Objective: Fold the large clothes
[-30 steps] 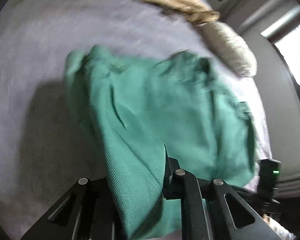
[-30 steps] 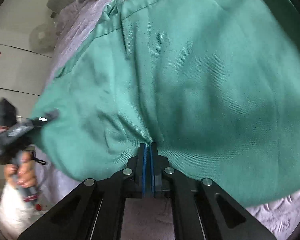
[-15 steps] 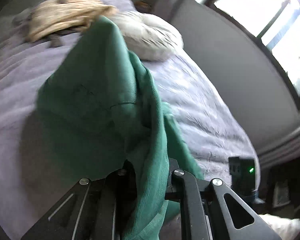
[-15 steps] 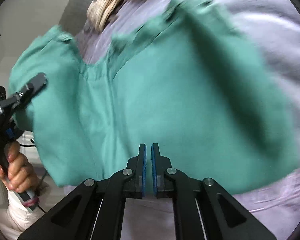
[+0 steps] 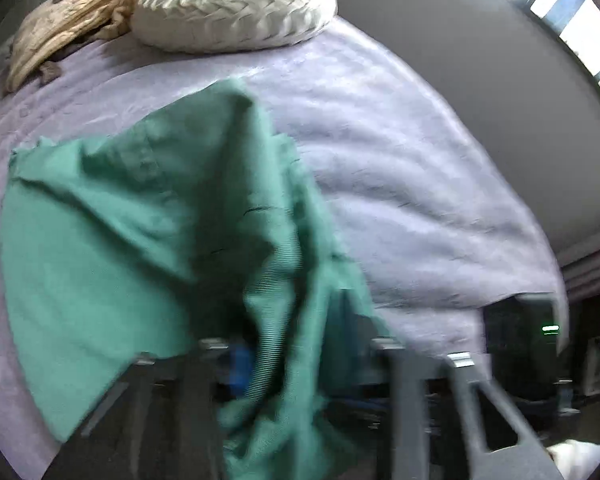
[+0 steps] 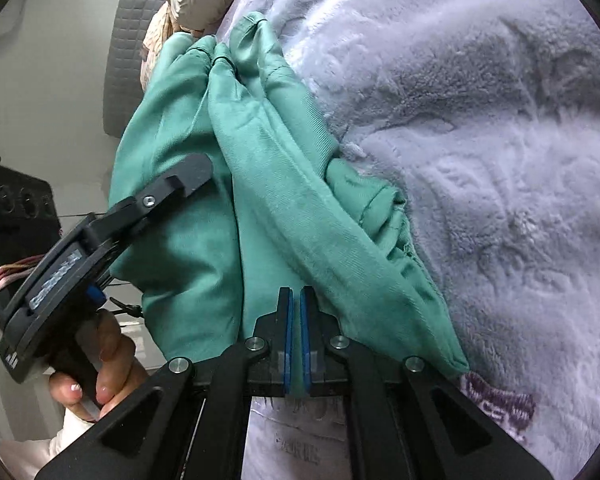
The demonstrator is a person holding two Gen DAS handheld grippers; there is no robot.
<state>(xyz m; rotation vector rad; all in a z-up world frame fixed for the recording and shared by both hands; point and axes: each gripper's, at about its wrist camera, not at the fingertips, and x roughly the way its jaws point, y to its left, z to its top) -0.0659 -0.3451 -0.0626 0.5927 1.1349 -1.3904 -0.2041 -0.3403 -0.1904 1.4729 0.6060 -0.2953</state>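
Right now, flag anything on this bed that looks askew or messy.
The green garment is bunched into rope-like folds rather than lying flat, pinched in the right tongs. A beige cloth lies crumpled beside the round pillow.
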